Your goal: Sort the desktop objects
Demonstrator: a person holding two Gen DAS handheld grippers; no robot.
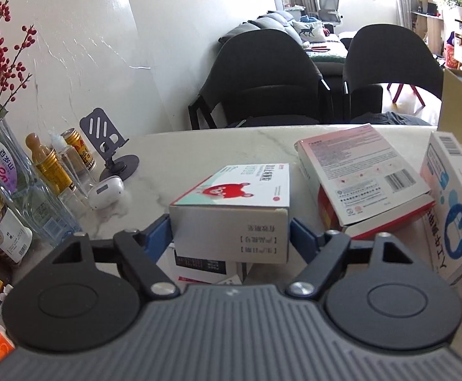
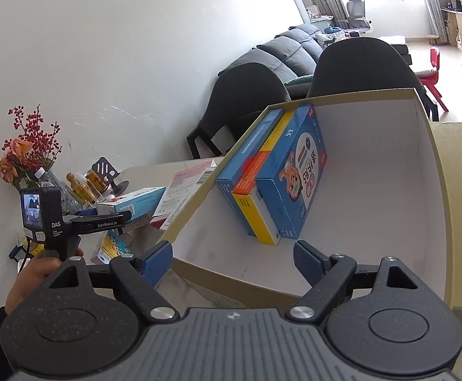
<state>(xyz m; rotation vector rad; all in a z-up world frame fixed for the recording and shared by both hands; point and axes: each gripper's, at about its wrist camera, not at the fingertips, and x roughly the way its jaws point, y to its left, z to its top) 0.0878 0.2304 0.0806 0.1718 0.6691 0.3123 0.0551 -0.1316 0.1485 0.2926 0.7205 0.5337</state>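
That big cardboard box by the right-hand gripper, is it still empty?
No, the cardboard box already holds three packs standing side by side: a blue pack, a yellow and orange pack and a blue cartoon pack.

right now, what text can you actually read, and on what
"Ganten": label of the water bottle.
"DAS": handle of the left gripper.
"GenRobot.AI": arm of the same gripper.
Chinese print on the red-bear box and on the boxes in the carton: too blurred to quote.
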